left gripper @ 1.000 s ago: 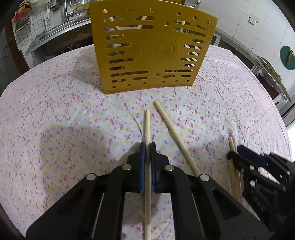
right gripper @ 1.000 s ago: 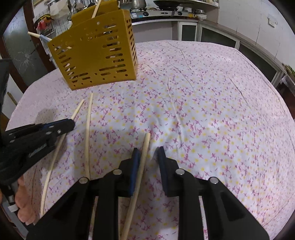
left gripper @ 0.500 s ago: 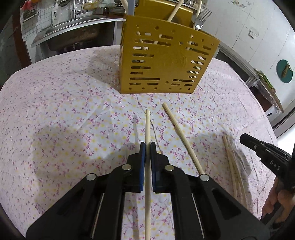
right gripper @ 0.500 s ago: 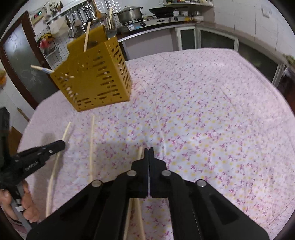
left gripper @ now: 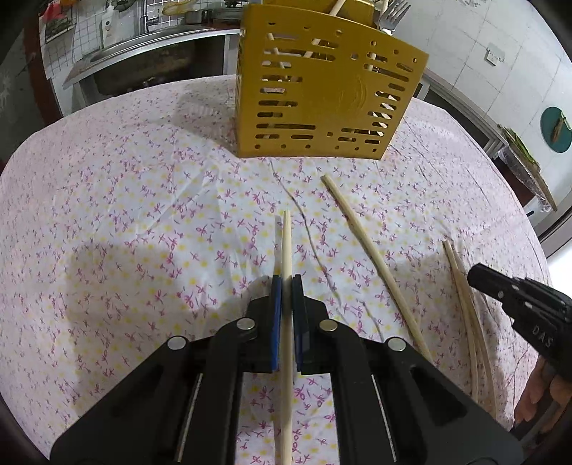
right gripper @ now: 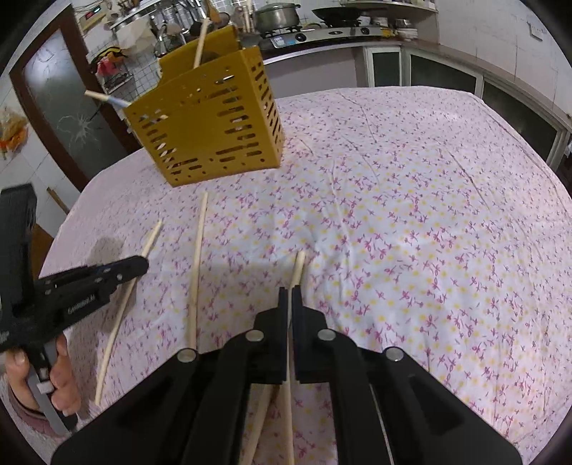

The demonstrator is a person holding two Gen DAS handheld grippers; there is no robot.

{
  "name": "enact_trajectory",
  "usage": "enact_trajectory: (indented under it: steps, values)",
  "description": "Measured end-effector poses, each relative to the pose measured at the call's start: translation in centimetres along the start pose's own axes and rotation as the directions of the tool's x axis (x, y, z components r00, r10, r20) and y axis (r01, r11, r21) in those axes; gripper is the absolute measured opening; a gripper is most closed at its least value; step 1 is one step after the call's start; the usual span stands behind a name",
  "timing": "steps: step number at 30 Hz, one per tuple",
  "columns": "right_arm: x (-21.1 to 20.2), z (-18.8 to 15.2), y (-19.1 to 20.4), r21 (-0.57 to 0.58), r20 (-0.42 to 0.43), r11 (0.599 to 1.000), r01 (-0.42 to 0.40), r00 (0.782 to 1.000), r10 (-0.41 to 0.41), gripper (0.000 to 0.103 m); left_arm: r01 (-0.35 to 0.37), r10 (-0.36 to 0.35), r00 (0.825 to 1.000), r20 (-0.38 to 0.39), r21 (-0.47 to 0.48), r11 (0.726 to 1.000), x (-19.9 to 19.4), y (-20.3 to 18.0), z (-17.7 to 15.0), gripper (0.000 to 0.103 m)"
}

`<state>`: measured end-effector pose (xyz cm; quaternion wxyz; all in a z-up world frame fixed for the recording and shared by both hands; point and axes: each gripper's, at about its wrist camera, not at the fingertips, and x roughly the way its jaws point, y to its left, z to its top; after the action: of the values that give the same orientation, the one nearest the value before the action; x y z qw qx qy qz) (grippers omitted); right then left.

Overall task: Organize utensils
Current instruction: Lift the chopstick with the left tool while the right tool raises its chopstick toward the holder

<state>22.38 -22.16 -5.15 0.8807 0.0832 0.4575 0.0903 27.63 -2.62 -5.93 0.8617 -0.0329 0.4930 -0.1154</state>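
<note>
My left gripper [left gripper: 286, 282] is shut on a pale wooden chopstick [left gripper: 286, 236], which sticks out ahead of the blue pads and hangs just above the flowered tablecloth [left gripper: 143, 214]. My right gripper [right gripper: 290, 291] is shut on another chopstick [right gripper: 298, 266], whose tip shows past the jaws. A second chopstick [right gripper: 262, 415] lies beside it under the gripper. The yellow slotted utensil caddy [left gripper: 321, 103] stands at the far side and holds chopsticks and a fork. One loose chopstick [left gripper: 371, 257] lies on the cloth between the grippers. In the left wrist view the right gripper [left gripper: 475, 277] sits over a pair of chopsticks [left gripper: 464, 314].
The round table's edge curves close around both views. Behind it are a sink counter [left gripper: 143, 46], a stove with pots [right gripper: 286, 18] and cabinets [right gripper: 447, 78]. A hand [right gripper: 60, 386] holds the left gripper [right gripper: 143, 263] at the lower left of the right wrist view.
The right gripper's jaws went from open around a chopstick to shut on it. The left gripper drew back from the caddy with its chopstick, which now casts a shadow on the cloth.
</note>
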Motion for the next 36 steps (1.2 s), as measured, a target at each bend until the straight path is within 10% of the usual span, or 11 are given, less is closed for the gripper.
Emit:
enact_trajectory:
  steps: [17, 19, 20, 25, 36]
  values:
    - [-2.1, -2.6, 0.3, -0.030, 0.020, 0.999, -0.014, 1.000, 0.014, 0.004, 0.005, -0.005, 1.000, 0.003, 0.009, 1.000, -0.5, 0.2, -1.6, 0.005]
    - [-2.1, -2.9, 0.7, -0.051, 0.013, 0.999, -0.005, 1.000, 0.006, 0.048, 0.005, -0.005, 1.000, 0.003, 0.007, 1.000, -0.5, 0.2, -1.7, 0.004]
    - [-2.1, -3.0, 1.0, -0.061, 0.025, 0.998, 0.004, 1.000, -0.002, 0.053, 0.006, -0.006, 1.000, 0.004, 0.008, 1.000, -0.6, 0.2, -1.7, 0.004]
    - [-1.9, -3.1, 1.5, -0.094, 0.032, 0.995, 0.038, 0.999, -0.035, 0.020, 0.012, -0.012, 1.000, 0.005, 0.007, 1.000, -0.7, 0.3, -1.9, 0.005]
    - [-0.8, -3.0, 1.3, -0.080, 0.009, 0.996, 0.033, 0.999, -0.032, 0.006, 0.019, -0.019, 1.000, 0.005, 0.005, 1.000, -0.8, 0.3, -1.8, 0.005]
